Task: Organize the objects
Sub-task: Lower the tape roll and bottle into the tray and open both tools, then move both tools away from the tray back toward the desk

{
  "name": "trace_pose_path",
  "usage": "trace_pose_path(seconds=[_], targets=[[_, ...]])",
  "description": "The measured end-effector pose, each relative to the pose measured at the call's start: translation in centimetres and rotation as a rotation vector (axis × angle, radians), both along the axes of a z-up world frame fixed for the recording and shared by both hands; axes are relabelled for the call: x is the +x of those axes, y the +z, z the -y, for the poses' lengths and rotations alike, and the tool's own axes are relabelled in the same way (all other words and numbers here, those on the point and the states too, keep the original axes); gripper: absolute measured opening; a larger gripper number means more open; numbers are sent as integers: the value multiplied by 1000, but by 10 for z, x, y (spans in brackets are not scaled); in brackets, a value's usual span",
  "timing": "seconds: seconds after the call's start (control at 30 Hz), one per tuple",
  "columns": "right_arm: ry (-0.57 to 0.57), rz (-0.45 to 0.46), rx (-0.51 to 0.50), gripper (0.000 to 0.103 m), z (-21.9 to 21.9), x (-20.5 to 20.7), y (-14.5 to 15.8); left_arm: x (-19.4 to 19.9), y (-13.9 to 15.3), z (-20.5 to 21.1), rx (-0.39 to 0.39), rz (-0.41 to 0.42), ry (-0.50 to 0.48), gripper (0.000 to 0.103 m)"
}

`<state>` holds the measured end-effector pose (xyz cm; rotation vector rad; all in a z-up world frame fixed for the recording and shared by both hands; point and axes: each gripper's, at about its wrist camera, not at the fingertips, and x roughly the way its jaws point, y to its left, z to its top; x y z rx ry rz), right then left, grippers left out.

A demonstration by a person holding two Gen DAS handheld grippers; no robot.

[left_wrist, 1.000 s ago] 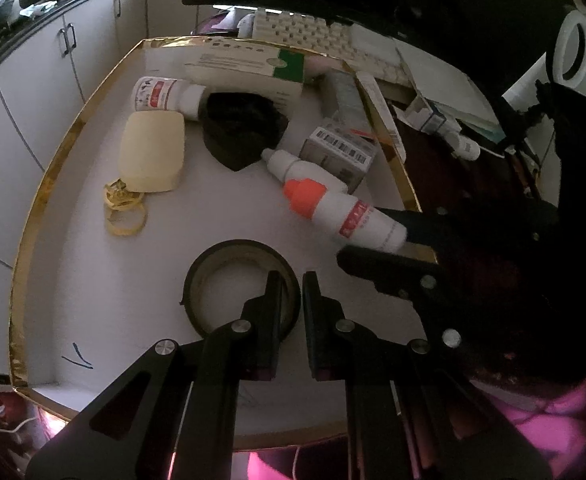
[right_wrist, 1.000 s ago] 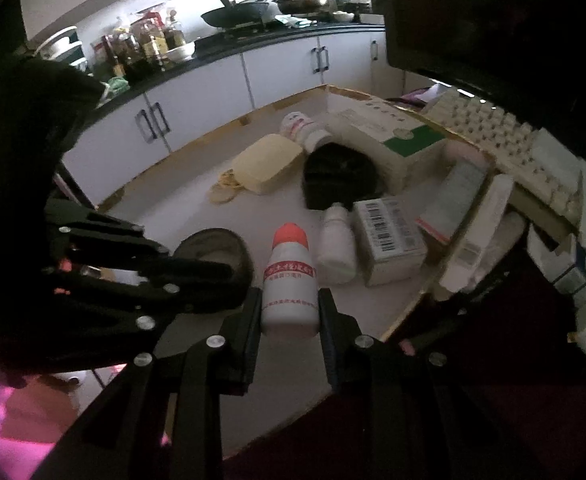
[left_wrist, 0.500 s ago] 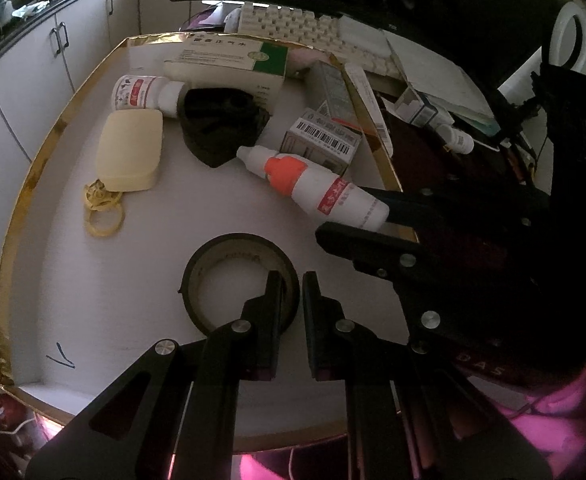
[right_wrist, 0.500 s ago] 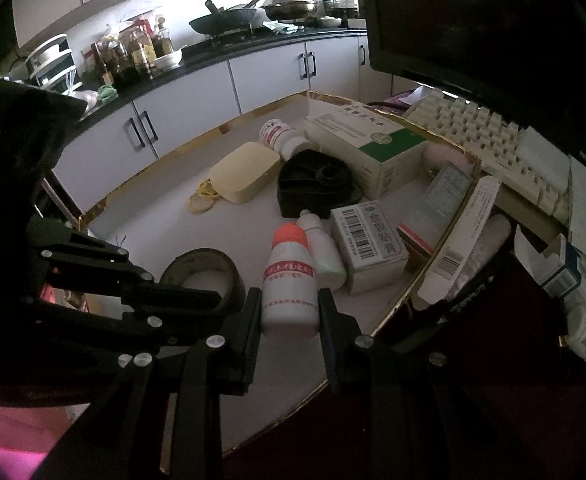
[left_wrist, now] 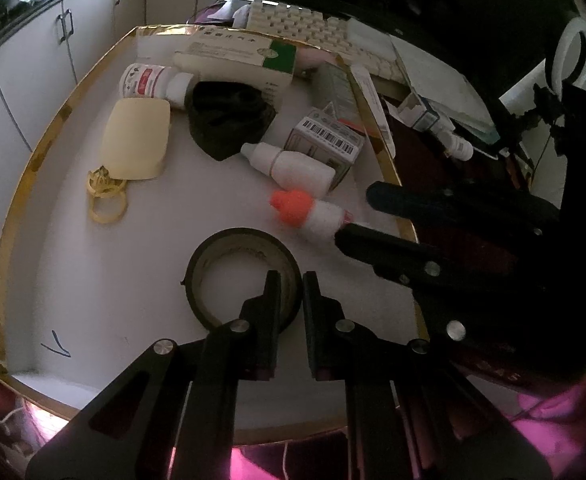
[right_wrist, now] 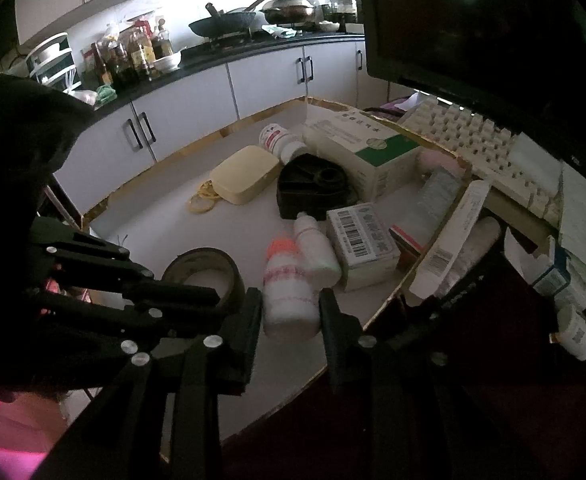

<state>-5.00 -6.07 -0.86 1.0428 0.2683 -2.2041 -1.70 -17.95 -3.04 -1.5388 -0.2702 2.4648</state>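
Jaws of our right gripper [right_wrist: 291,312] have just been opening, freeing the orange-capped white bottle [right_wrist: 289,284] at lower centre beside its small white twin [right_wrist: 317,248]; our left gripper [left_wrist: 291,292] pinches the dark tape roll's [left_wrist: 243,276] wall, steadying it.

Home kitchen with a desk corner in it. White cabinets [right_wrist: 197,108] with dark handles run under a black counter [right_wrist: 221,56]; a wok [right_wrist: 229,26] and a lidded pan [right_wrist: 289,8] sit on the stove, sauce bottles [right_wrist: 129,56] crowd beside them. Near side: a dark monitor [right_wrist: 473,20] and a keyboard [right_wrist: 481,144] by a gold-edged tray [left_wrist: 33,160] of medicine boxes and bottles.
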Motion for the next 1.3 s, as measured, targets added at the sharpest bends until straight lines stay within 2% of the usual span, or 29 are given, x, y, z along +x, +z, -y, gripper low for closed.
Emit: trace_pose_path(seconds=[0.03,0.1,0.2,0.37,0.47,0.63,0.8,0.9,1.13,1.3], targets=[[0,0,-5,37,-1,1,1,0,0,1,5,3,2,10],[-1,-5,-11,43,-2,2,4,0,0,1,13,6,7,19],[-11,-11,-26,47,-7,4,7,1,0,2,17,7,11,31],[-50,-22,-71,48,-23,7,19,2,4,0,24,1,7,60],[-97,-44,-102,48,-41,9,29,1,7,-1,22,-6,11,69],[-221,-95,-88,53,-82,8,36,0,16,-2,29,-27,25,72],[-307,-13,-72,56,-112,-9,15,-2,33,-5,42,-70,27,73],[-291,48,-93,56,-113,-13,0,-4,41,-10,48,-91,18,81],[-152,154,-172,56,-81,-5,-17,-16,46,-17,48,-99,5,81],[-140,155,-197,56,-82,-6,-14,-25,54,-22,45,-121,-3,81]])
